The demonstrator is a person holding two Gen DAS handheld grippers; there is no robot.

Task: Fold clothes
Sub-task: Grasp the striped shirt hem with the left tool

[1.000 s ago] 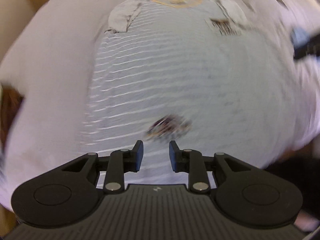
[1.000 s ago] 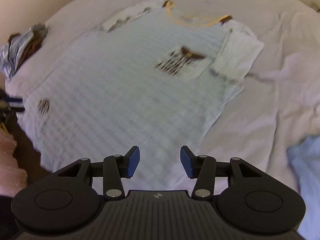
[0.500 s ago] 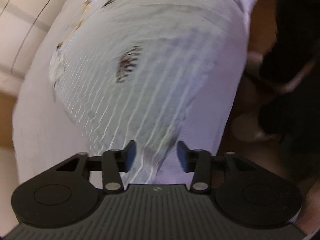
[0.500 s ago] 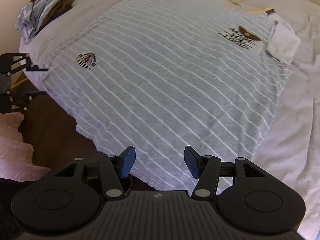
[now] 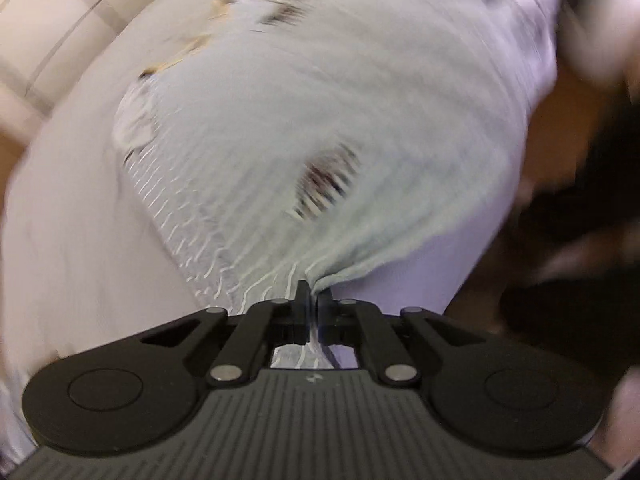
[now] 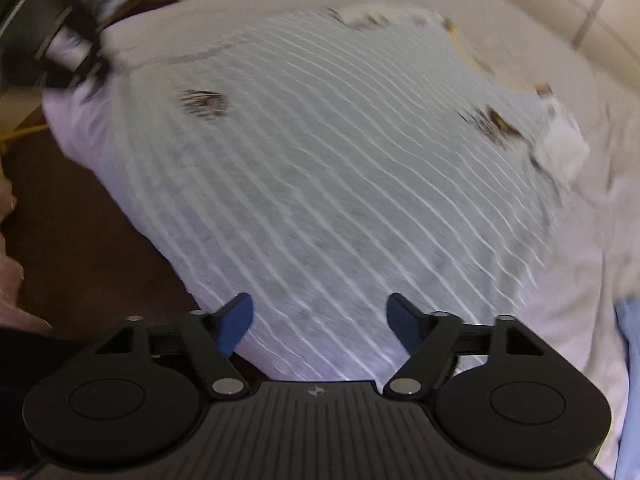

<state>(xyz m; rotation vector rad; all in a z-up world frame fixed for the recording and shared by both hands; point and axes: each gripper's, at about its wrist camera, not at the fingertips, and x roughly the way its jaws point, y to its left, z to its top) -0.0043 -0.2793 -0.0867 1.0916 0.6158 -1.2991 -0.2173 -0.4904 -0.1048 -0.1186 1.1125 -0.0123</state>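
So the left gripper [image 5: 311, 294] is clamped on the grey white-striped t-shirt's [image 6: 340, 184] hem corner on the bed [image 6: 592, 240], right gripper [image 6: 320, 320] gaping over its corner, probably needs to pinch next.

T-shirt [image 6: 340, 184]: soft matt knit cloth, striped. Bedsheet [image 6: 580, 264]: matt woven cloth, lightly creased. Gripper [image 6: 320, 322]: matt black plastic.

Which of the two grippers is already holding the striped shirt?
The left gripper: its jaws are shut on the striped shirt hem. The right gripper stands open above the cloth.
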